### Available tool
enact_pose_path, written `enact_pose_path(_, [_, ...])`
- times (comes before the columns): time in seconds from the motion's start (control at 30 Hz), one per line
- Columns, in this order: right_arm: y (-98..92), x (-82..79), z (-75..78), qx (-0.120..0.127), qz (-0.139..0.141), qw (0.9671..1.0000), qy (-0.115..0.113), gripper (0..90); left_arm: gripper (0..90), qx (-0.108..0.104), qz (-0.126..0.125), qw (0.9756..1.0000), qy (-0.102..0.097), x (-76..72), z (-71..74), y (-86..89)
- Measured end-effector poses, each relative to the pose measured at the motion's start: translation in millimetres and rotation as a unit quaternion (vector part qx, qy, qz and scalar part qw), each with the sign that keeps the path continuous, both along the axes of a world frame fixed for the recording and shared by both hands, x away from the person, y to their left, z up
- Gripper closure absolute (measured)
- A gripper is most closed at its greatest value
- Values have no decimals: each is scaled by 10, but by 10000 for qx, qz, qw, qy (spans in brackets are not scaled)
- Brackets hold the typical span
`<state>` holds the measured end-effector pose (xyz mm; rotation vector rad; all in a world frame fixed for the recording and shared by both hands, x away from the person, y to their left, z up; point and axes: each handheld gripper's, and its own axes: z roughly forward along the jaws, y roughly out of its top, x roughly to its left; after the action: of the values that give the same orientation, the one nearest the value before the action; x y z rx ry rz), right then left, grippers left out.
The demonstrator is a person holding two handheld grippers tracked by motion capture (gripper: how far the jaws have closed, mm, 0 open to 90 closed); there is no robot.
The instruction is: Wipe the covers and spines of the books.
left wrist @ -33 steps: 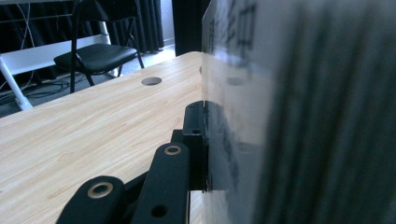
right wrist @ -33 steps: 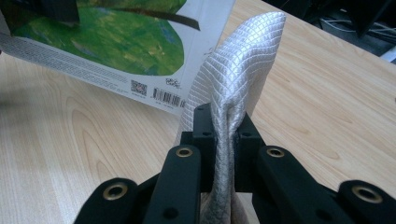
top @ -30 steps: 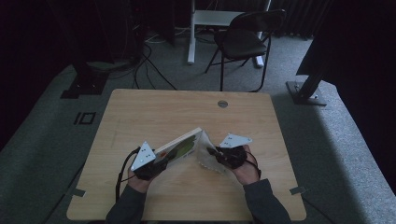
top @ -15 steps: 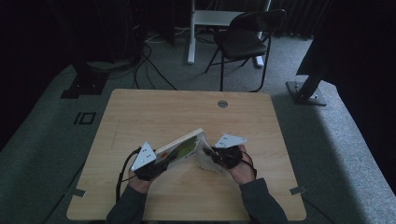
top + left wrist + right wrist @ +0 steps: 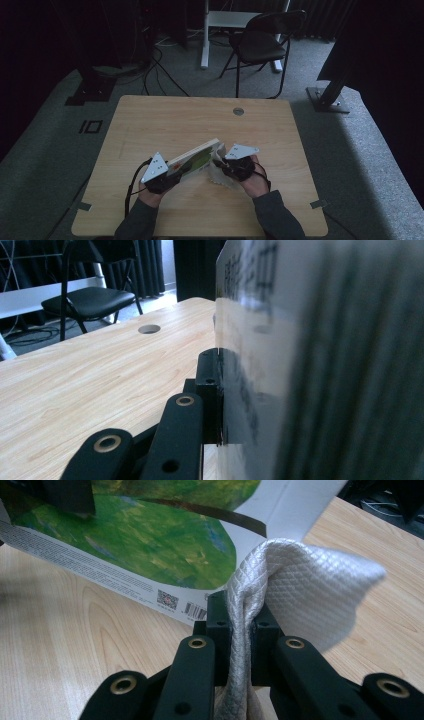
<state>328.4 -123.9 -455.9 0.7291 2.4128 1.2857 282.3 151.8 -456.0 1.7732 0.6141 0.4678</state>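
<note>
A person sits at the near edge of a wooden desk (image 5: 165, 120) and holds a tool in each hand. The left gripper (image 5: 172, 173) pinches a flat box (image 5: 196, 156) with a green picture on it. In the left gripper view, the box (image 5: 310, 360) stands right against the camera and hides most of what is on that side. One black jaw presses flat on its printed face.

The right gripper (image 5: 218, 163) is pressed together on a white cloth (image 5: 220, 176). In the right gripper view, the cloth (image 5: 295, 587) is folded and squeezed between the two black jaws, and it puffs out above them. It has a small bumpy pattern. Just past the cloth is the box (image 5: 150, 535), with its green picture, a bar code and tiny words along the edge. The cloth is right beside the box's end; I cannot tell if they touch.

The box sits near the middle of the desk, a bit closer to the near edge. It is tipped up, with one end toward each gripper. The two grippers are close together, with the box between them.

A round hole (image 5: 238, 111) is near the far edge of the desk. Past that edge, on the grey floor, stands a black chair (image 5: 262, 42). Cables (image 5: 160, 60) lie on the floor past the far left corner.
</note>
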Motion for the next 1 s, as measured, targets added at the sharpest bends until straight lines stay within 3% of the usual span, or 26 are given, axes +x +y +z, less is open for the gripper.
enact_pose_path(1.0, [229,-82,6,-97,347,9993,-21,836,781,-23,61,10000,58,11,-13,-11])
